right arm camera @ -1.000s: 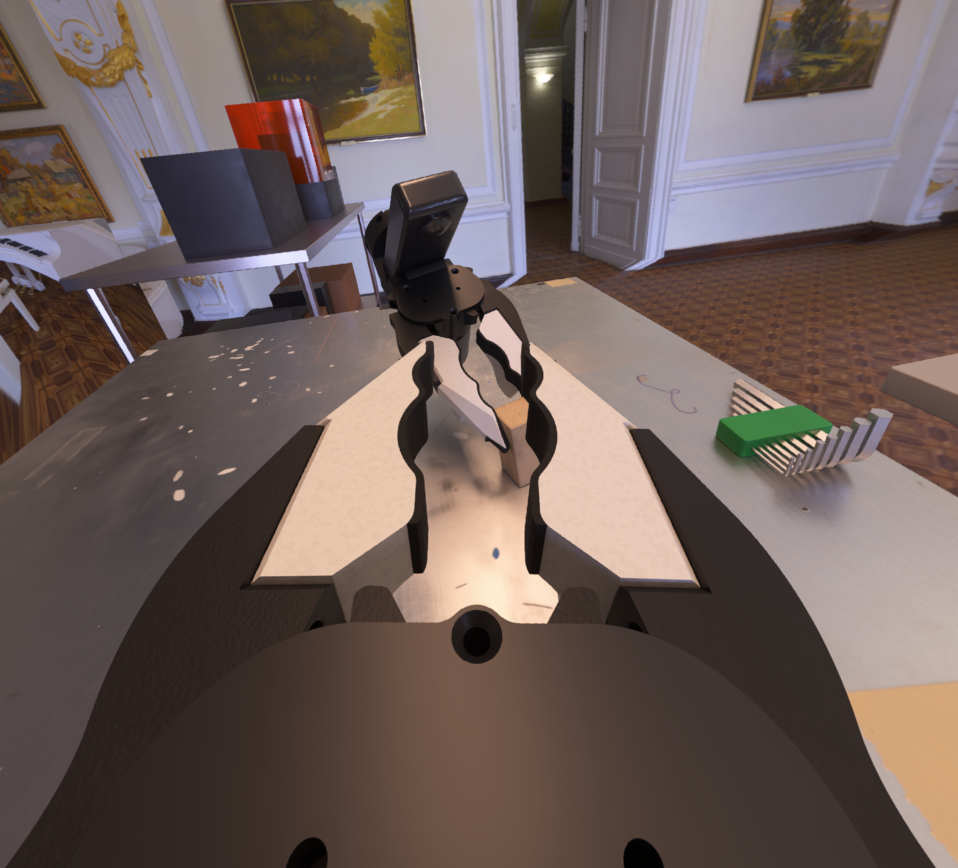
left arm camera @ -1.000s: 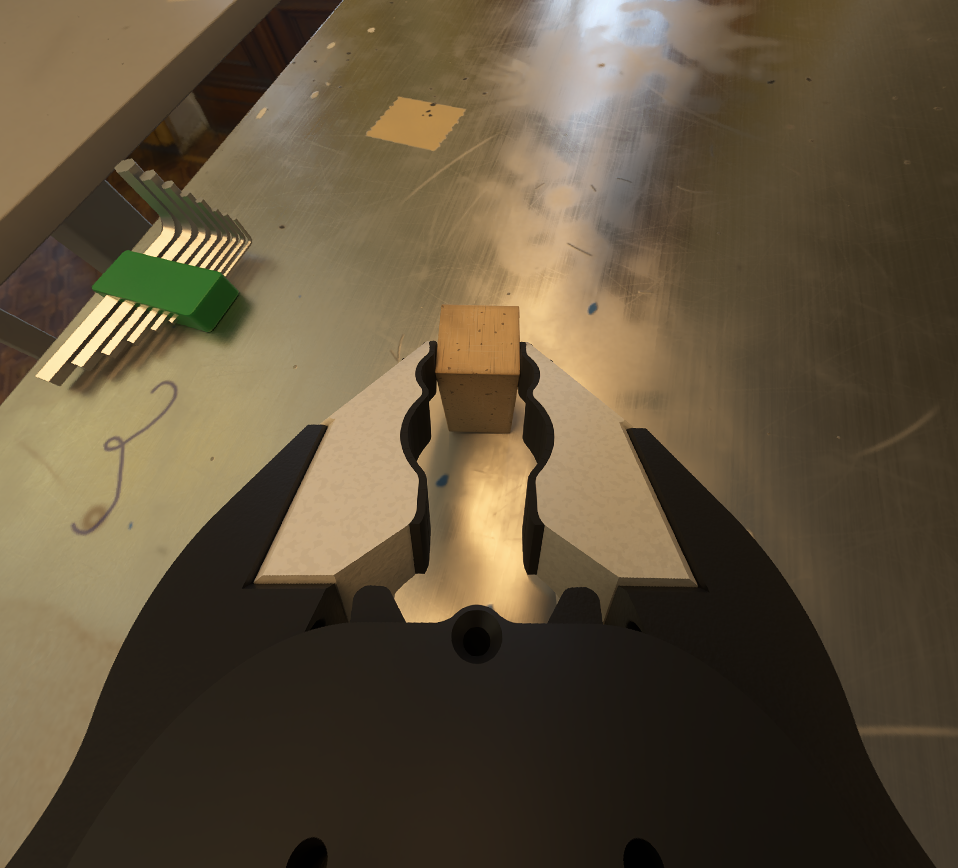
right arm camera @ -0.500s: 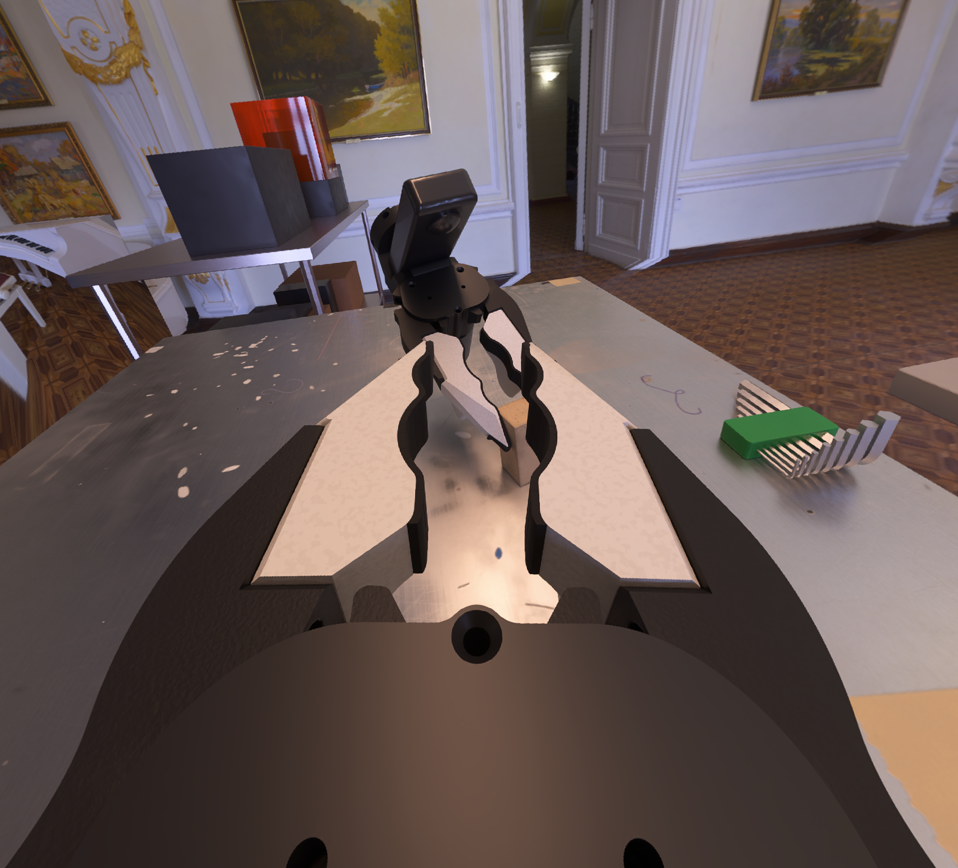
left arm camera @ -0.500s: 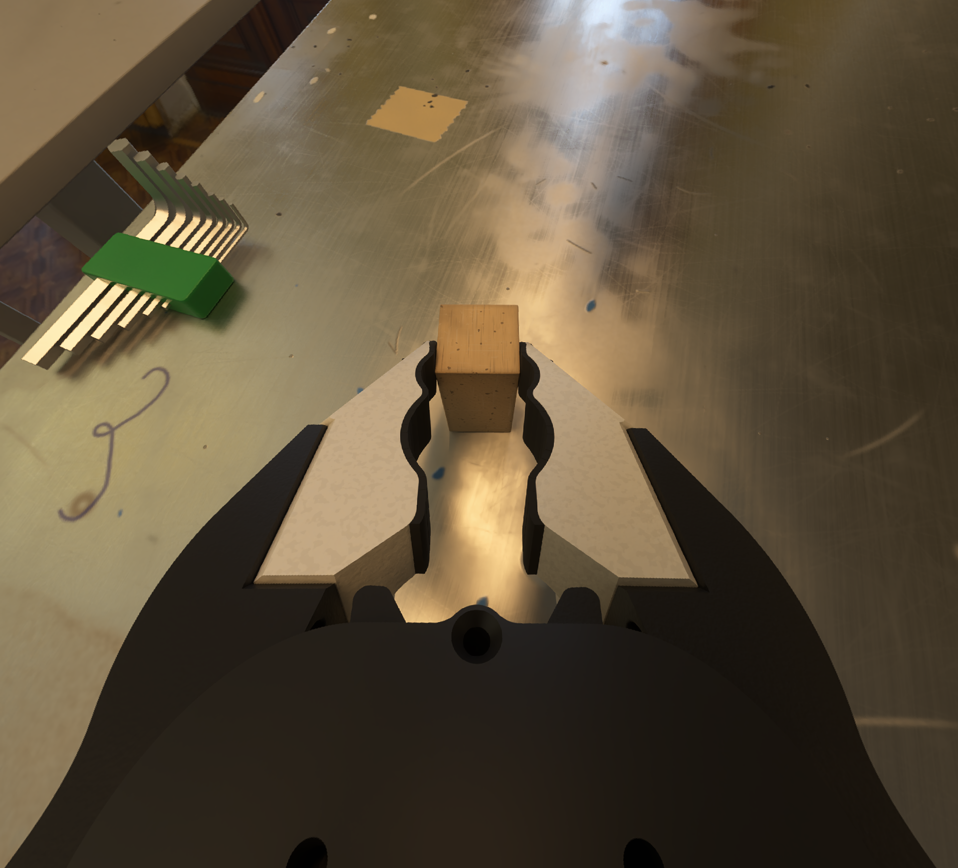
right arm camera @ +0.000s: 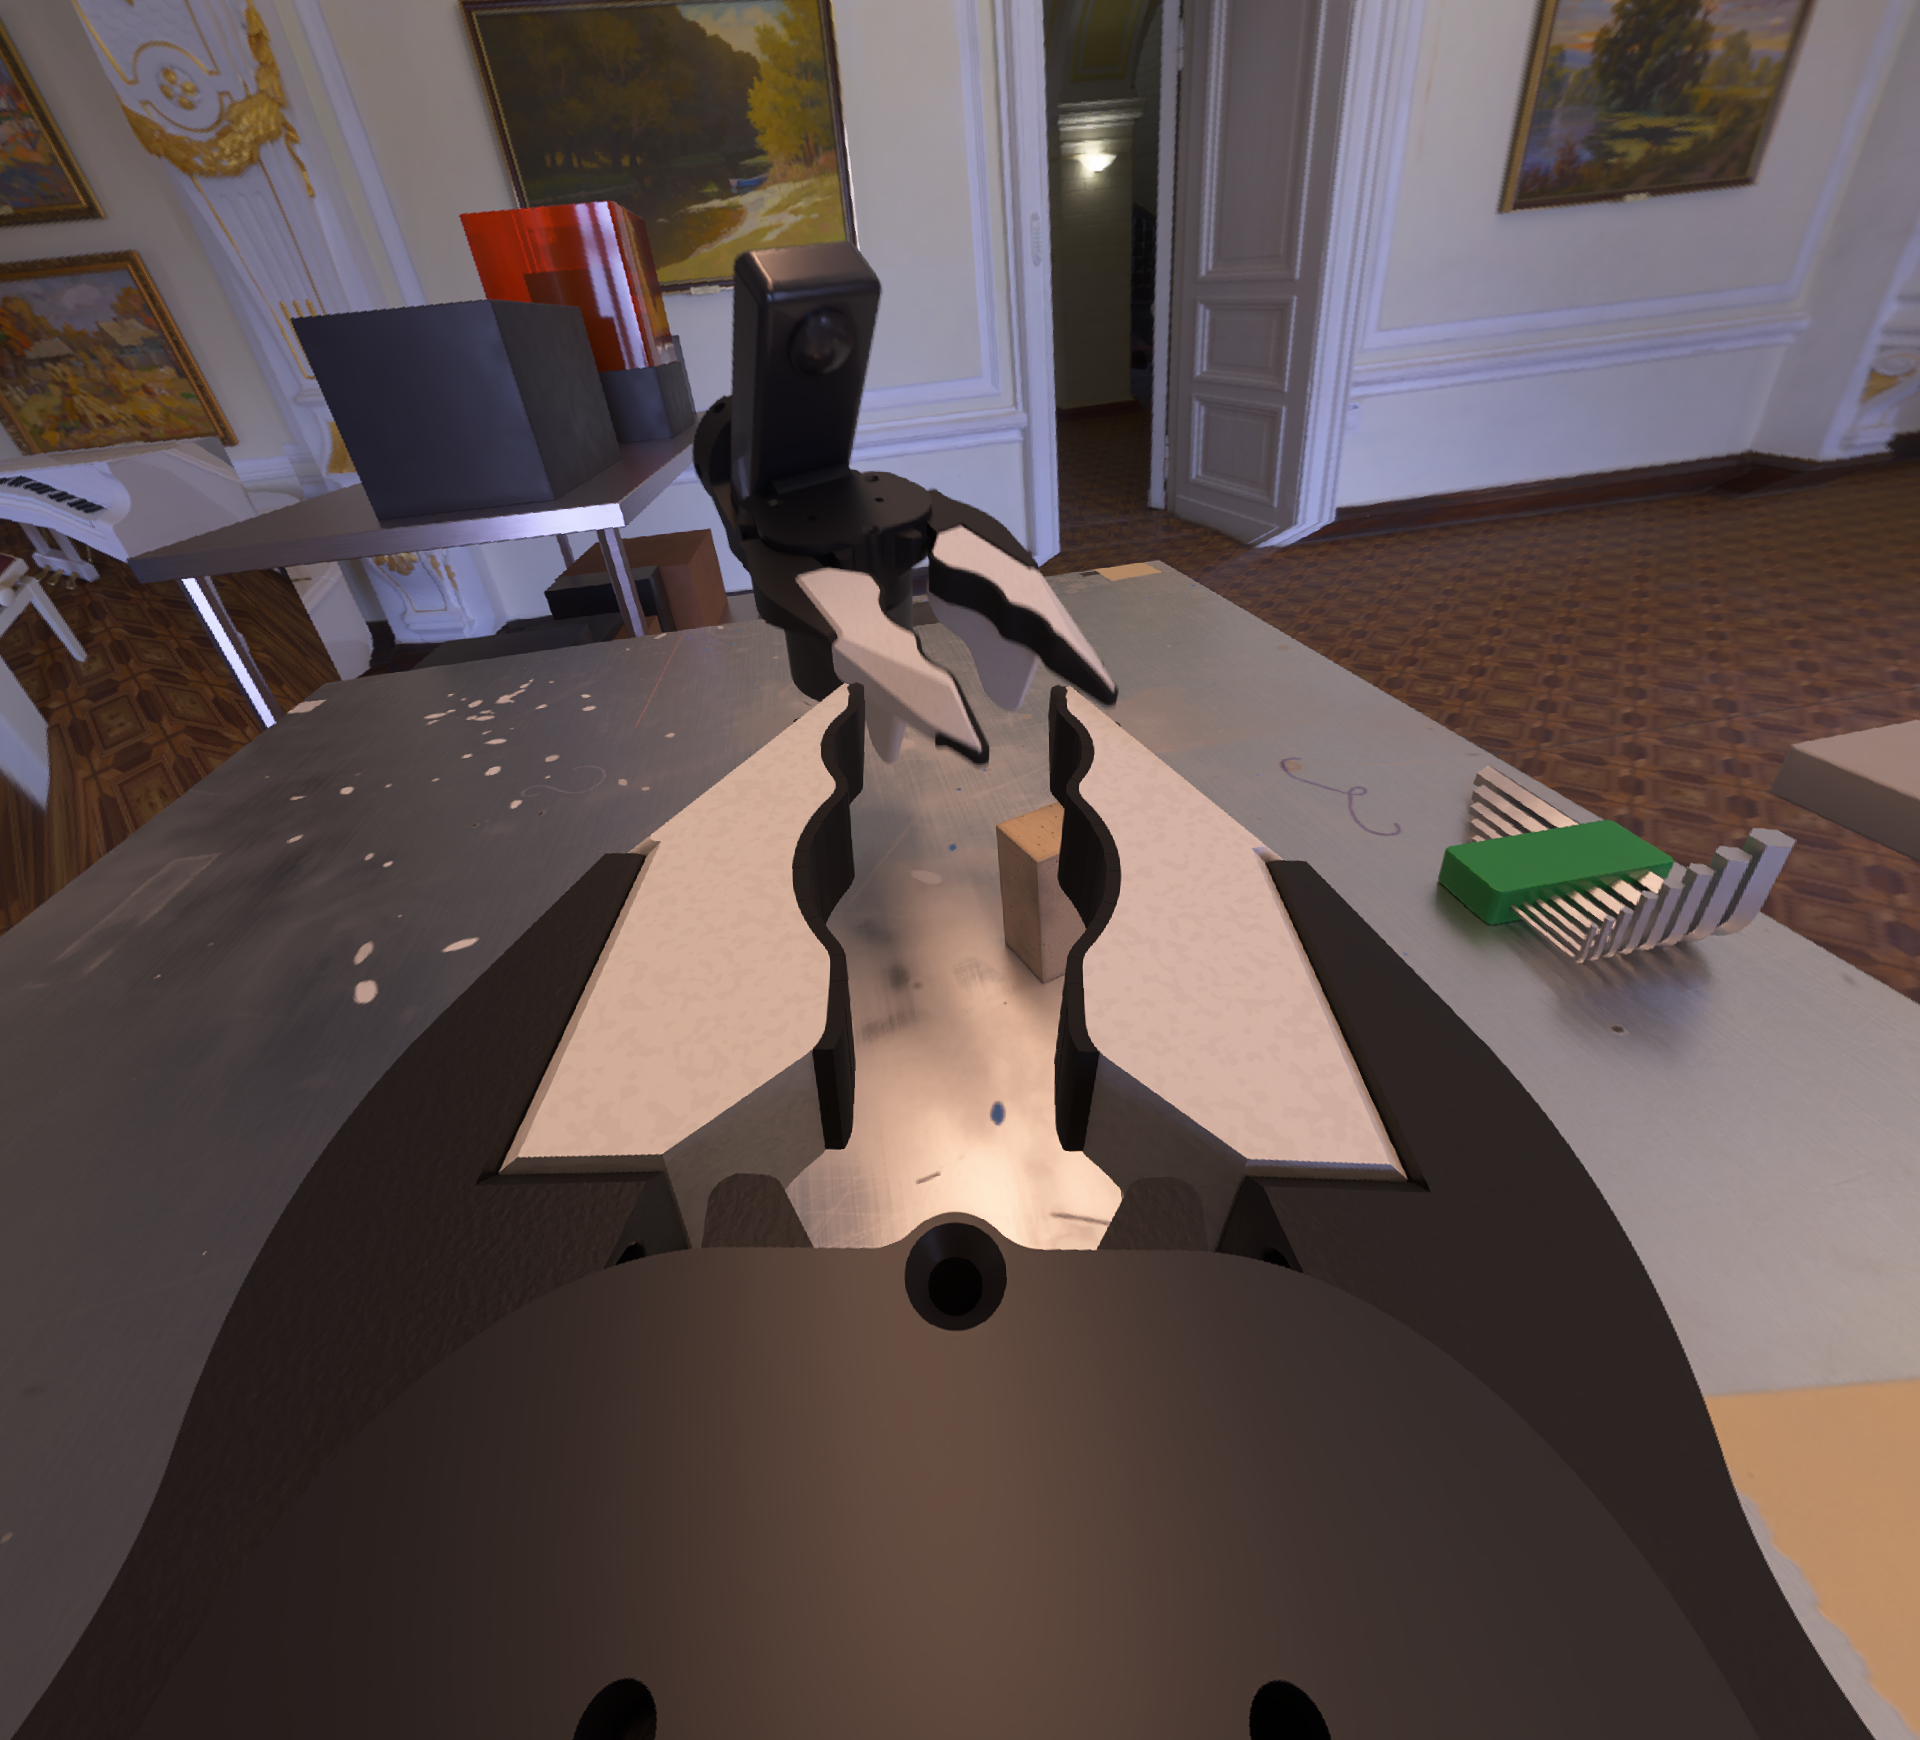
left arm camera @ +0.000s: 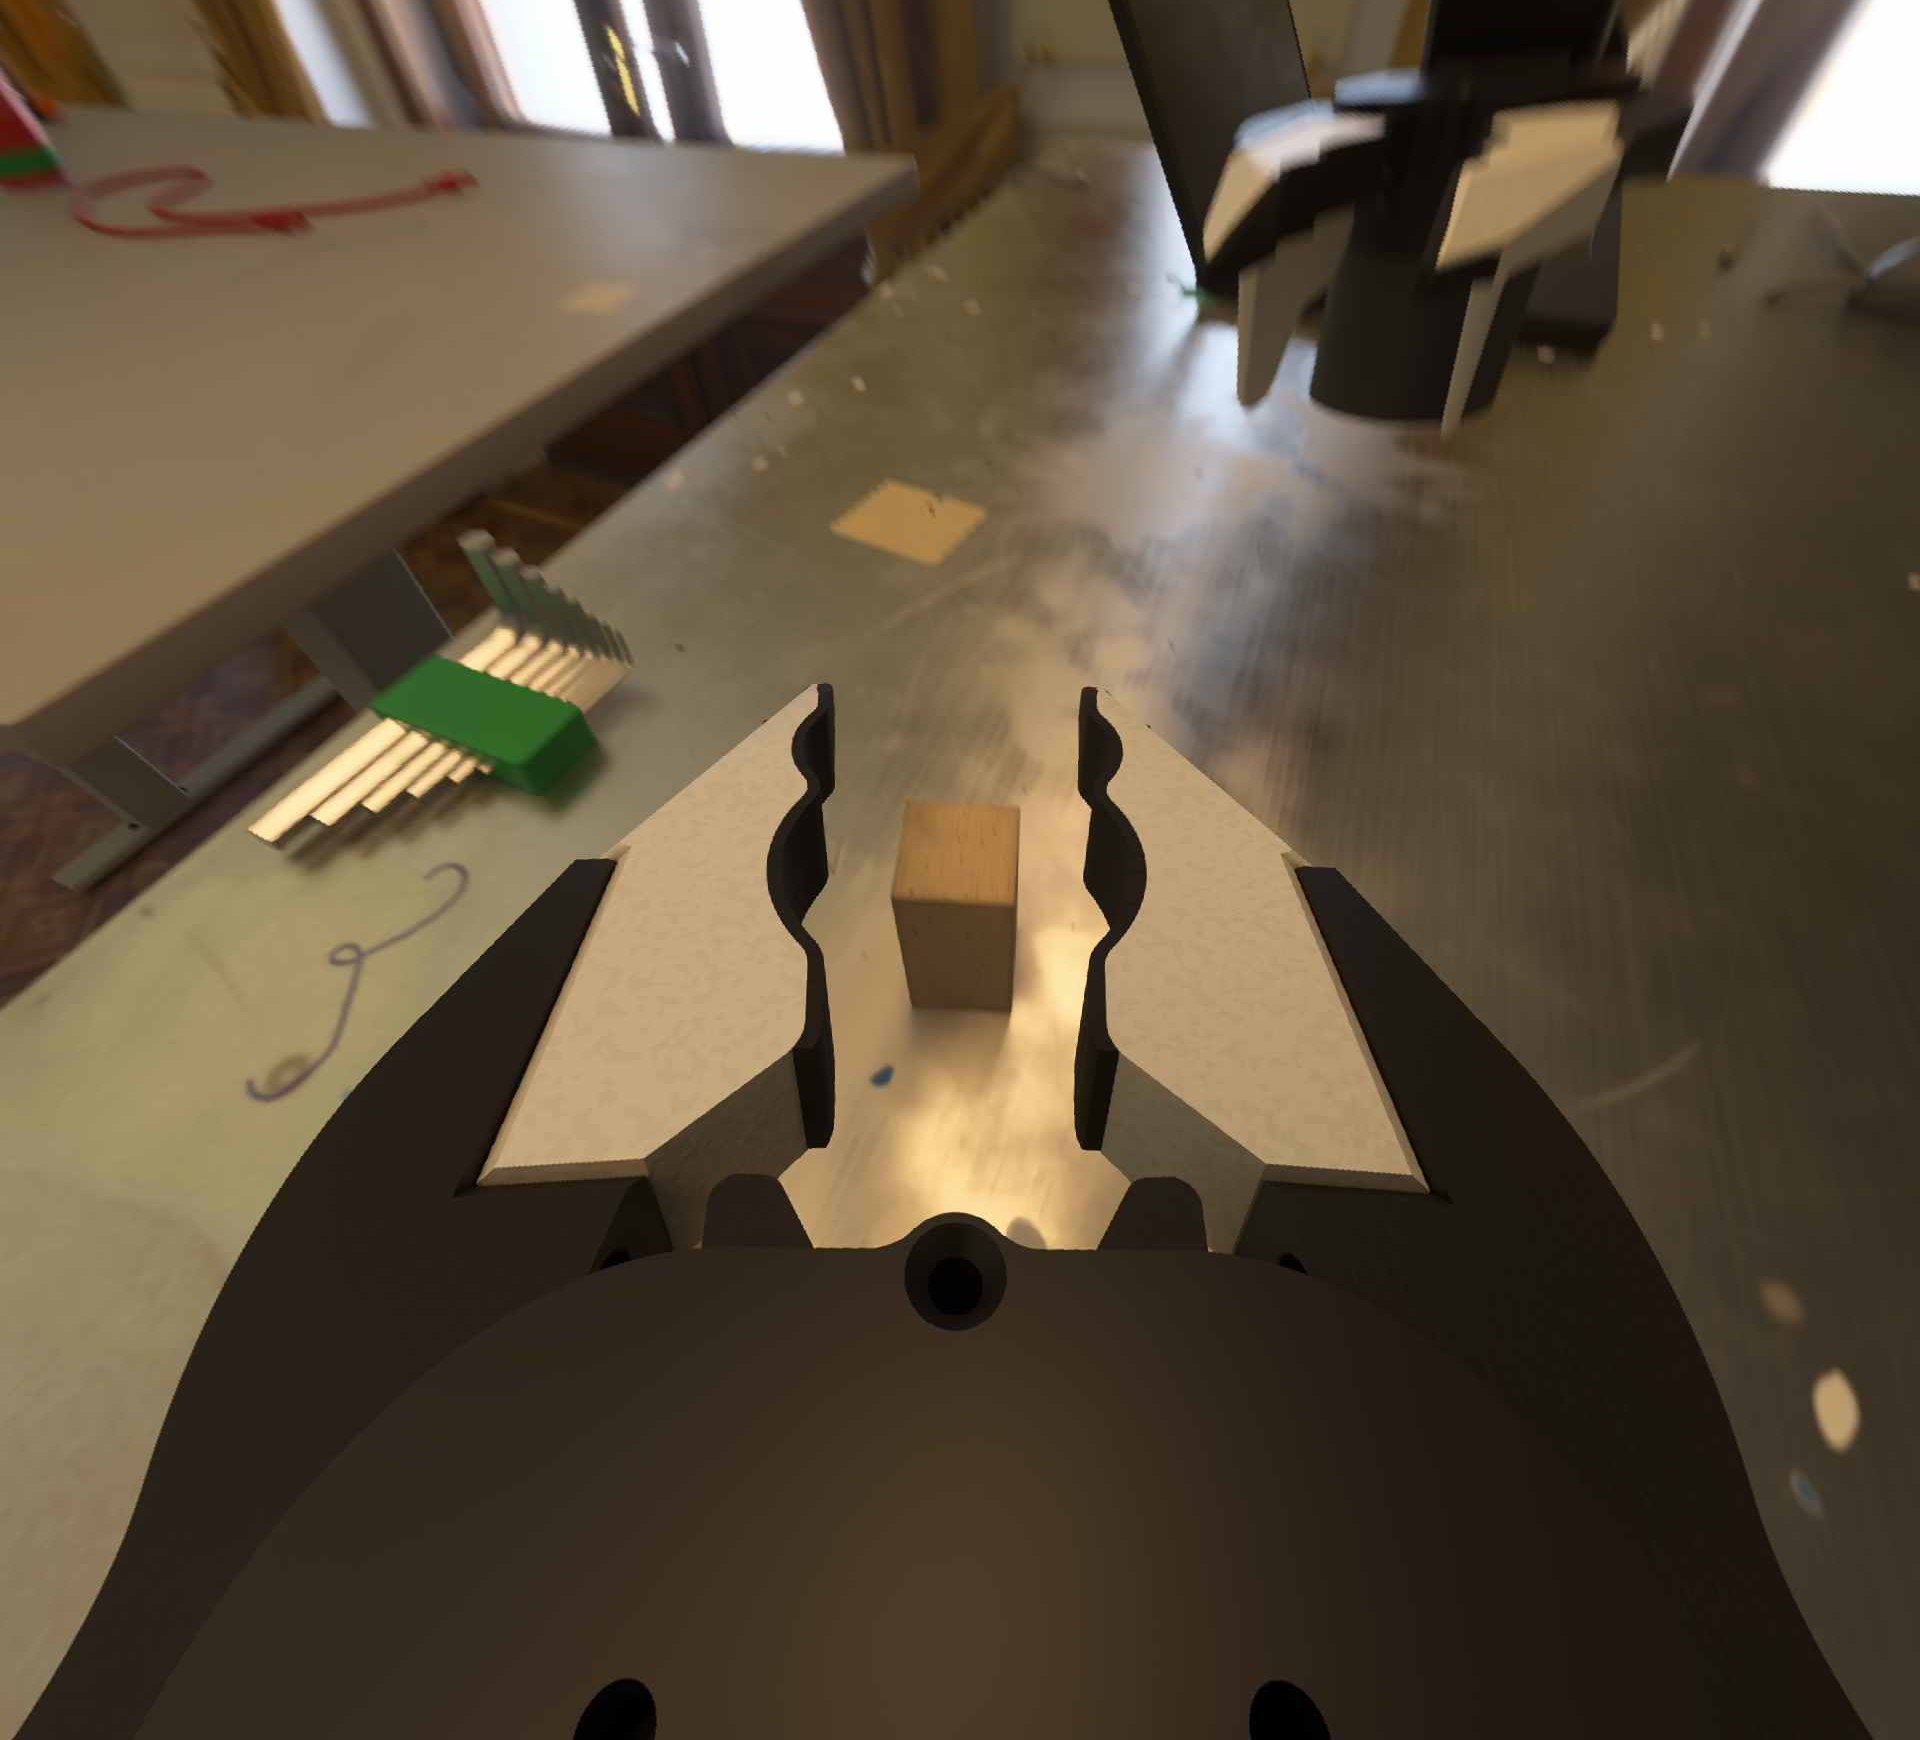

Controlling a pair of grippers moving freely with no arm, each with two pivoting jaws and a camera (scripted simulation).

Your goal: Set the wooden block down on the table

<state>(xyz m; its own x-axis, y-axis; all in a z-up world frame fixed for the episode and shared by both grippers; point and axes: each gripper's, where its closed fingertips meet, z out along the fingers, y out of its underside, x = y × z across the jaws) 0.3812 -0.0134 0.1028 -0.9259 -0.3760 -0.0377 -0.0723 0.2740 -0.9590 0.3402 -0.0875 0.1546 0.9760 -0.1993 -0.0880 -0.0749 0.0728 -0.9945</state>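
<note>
While the wooden block [left arm camera: 958, 901] stood upright on the metal table [left arm camera: 1455, 807], the left gripper [left arm camera: 954, 703] hung above it, released, fingers wide apart and clear of the block on both sides. Across the table, the right gripper [right arm camera: 954, 703] was spread too, gripping nothing, facing the block from the far end. Off to the side lay a green-holdered hex key set [left arm camera: 468, 734], well apart from the block.

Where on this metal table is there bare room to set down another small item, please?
Free: the dark speckled stretch of table left of the wooden block, and the strip between block and green hex key set. Crowded: around the block, between both hand-held grippers.
</note>
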